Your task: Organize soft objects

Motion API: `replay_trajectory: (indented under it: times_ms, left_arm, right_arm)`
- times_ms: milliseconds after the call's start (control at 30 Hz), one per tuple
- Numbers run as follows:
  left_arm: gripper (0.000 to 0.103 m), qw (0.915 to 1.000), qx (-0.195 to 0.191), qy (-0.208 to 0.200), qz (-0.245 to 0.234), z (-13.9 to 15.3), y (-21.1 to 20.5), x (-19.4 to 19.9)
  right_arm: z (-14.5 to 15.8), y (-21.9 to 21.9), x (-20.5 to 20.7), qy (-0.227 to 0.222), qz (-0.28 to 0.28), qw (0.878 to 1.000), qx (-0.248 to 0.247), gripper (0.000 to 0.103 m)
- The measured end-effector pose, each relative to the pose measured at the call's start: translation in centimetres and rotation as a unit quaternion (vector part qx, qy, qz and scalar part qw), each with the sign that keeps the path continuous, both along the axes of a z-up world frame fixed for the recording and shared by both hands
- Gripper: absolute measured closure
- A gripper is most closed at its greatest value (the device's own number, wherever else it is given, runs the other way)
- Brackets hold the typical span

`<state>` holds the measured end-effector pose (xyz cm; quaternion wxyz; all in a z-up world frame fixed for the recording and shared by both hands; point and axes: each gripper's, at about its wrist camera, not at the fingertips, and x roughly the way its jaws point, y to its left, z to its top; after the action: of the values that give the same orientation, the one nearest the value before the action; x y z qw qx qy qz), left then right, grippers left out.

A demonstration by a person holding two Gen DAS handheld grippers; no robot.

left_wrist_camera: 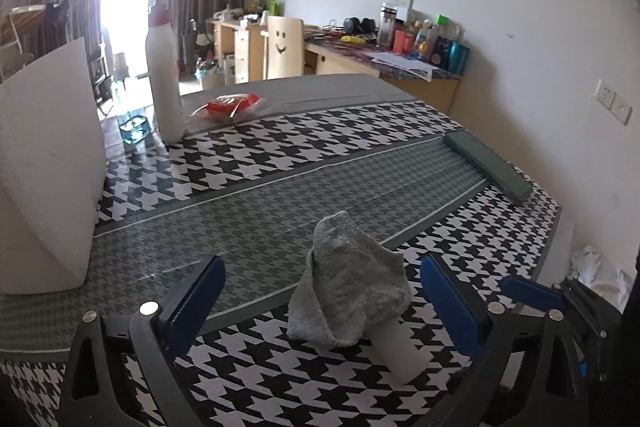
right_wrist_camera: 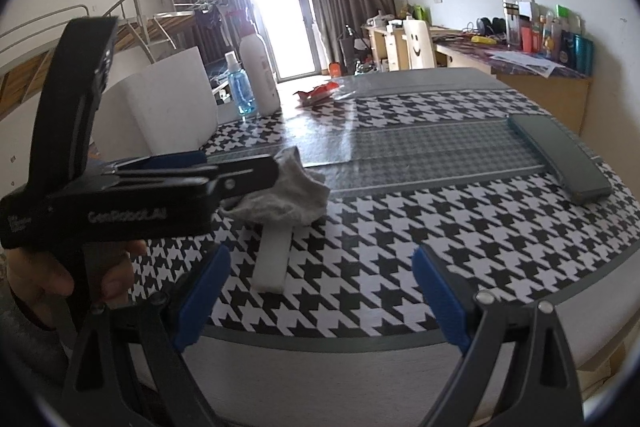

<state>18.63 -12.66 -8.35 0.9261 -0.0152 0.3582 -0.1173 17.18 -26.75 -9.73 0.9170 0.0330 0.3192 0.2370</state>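
Left wrist view sets out the scene from the biggest thing down: the table (left_wrist_camera: 360, 131) under its houndstooth cover, a white foam block (left_wrist_camera: 48, 163) at the left edge, a white spray bottle (left_wrist_camera: 164, 75) behind it, a dark green case (left_wrist_camera: 488, 167) toward the right, a red packet (left_wrist_camera: 230, 105) at the far side, and nearest of all the grey cloth (left_wrist_camera: 352, 291), crumpled and draped over one end of a white roll (left_wrist_camera: 400, 351) that lies on the table. The left gripper (left_wrist_camera: 320, 307) stands released, its blue pads spread wide with the cloth between them but apart from both, so nothing is grasped. The right gripper (right_wrist_camera: 320, 299) is likewise spread and empty, aimed at the bare end of the roll from just off the table edge.

The step in hand looks like taking up the cloth. To do it well, the left tool would likely need to go forward and down until the pads flank the thick folded part, not the loose hem, then close on fabric alone; pinching the roll underneath could drag both. The cloth is limp and will probably sag and unfold once lifted, so a grip near its middle seems safer.

Right wrist view adds what the other lacks: the left tool seen from the side, the person's hand (right_wrist_camera: 60, 275) around its handle, and a small blue bottle (right_wrist_camera: 240, 91) beside the spray bottle. The left wrist view alone shows the cloth's folds clearly and the tip of the right gripper at its right edge.
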Motion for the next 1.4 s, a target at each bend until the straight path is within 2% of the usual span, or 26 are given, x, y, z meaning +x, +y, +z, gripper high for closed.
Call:
replay_trajectory:
  times_ms: [200, 433, 500, 567, 700, 867, 967, 1033, 1400]
  left_arm:
    - [0.013, 0.9998, 0.002, 0.018, 0.001, -0.9, -0.4, 0.7]
    - [0.028, 0.9996, 0.000, 0.026, -0.011, -1.4, -1.2, 1.1]
    - [0.034, 0.9996, 0.003, 0.027, -0.013, -1.6, -1.4, 1.2]
    - [0.049, 0.9994, 0.000, 0.032, -0.014, -1.8, -1.5, 1.3]
    - [0.059, 0.9991, -0.006, 0.039, -0.014, -2.1, -1.5, 1.5]
    - [0.081, 0.9991, -0.009, 0.033, -0.026, -1.9, -1.6, 1.1]
    - [0.089, 0.9989, -0.024, 0.030, -0.026, -1.3, -1.1, 0.9]
    - [0.090, 0.9986, -0.039, 0.021, -0.029, -0.7, -0.7, 0.5]
    - [0.091, 0.9983, -0.056, 0.001, -0.016, 0.8, 1.2, -0.6]
  right_arm:
    - [-0.3, -0.3, 0.0, 0.004, 0.003, 1.000, 0.003, 0.008]
    - [-0.4, -0.4, 0.0, 0.007, 0.005, 1.000, 0.007, 0.008]
    - [-0.4, -0.3, 0.1, 0.008, 0.005, 1.000, 0.007, 0.008]
    - [-0.4, -0.4, 0.1, 0.011, 0.005, 1.000, 0.008, 0.008]
    - [-0.4, -0.4, 0.0, 0.009, 0.005, 1.000, 0.006, 0.008]
    - [-0.4, -0.4, 0.1, 0.012, 0.002, 1.000, 0.006, 0.008]
    - [-0.3, -0.2, 0.1, 0.013, 0.001, 1.000, 0.005, 0.008]
    - [-0.1, -0.1, 0.1, 0.009, 0.004, 1.000, 0.002, 0.008]
    - [0.0, 2.1, 0.7, 0.016, 0.020, 1.000, -0.007, 0.008]
